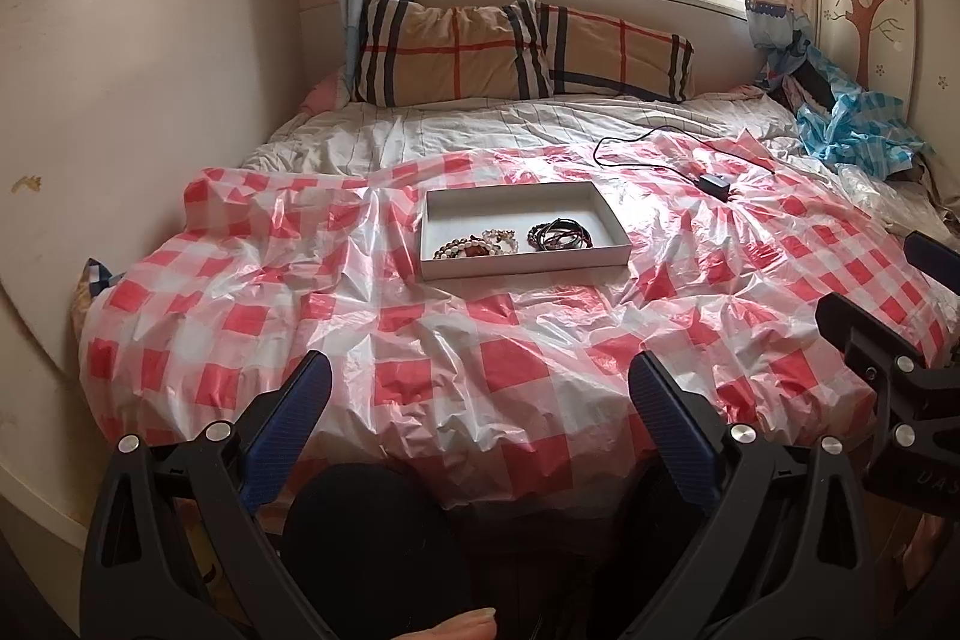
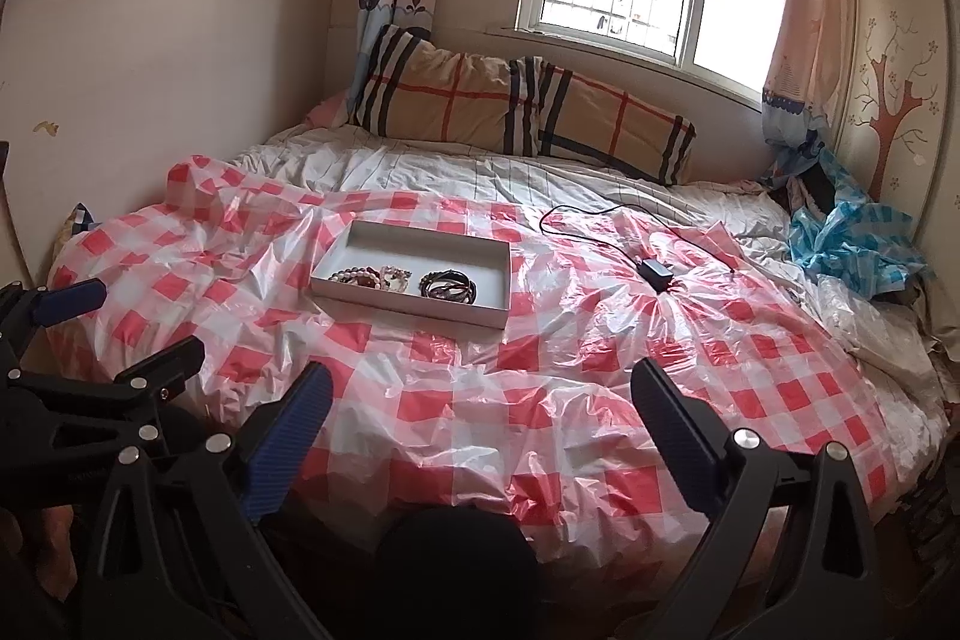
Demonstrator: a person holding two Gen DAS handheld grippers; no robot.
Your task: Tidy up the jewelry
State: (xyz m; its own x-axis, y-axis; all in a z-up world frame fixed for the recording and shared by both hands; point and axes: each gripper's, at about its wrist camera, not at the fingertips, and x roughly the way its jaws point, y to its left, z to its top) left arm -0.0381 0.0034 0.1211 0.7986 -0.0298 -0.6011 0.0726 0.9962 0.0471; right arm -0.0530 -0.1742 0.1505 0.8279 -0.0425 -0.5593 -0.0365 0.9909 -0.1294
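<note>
A shallow white box (image 1: 516, 199) (image 2: 414, 235) lies on the red-and-white checked plastic sheet (image 1: 480, 334) (image 2: 540, 370) that covers the bed. Inside it, along the near wall, lie beaded bracelets (image 1: 474, 244) (image 2: 372, 277) and a bundle of dark bracelets (image 1: 559, 235) (image 2: 447, 285). My left gripper (image 1: 480, 388) hovers open over the near edge of the bed, well short of the box, nothing between its fingers. My right gripper (image 2: 480, 394) stands wide open at the same near edge, also empty. Each gripper shows at the side of the other's view.
A black charger with its cable (image 1: 714, 187) (image 2: 657, 274) lies on the sheet right of the box. Plaid pillows (image 1: 522, 49) (image 2: 522, 112) lean under the window. Blue checked cloth (image 1: 858, 124) (image 2: 852, 238) is piled at the far right. A wall runs along the left.
</note>
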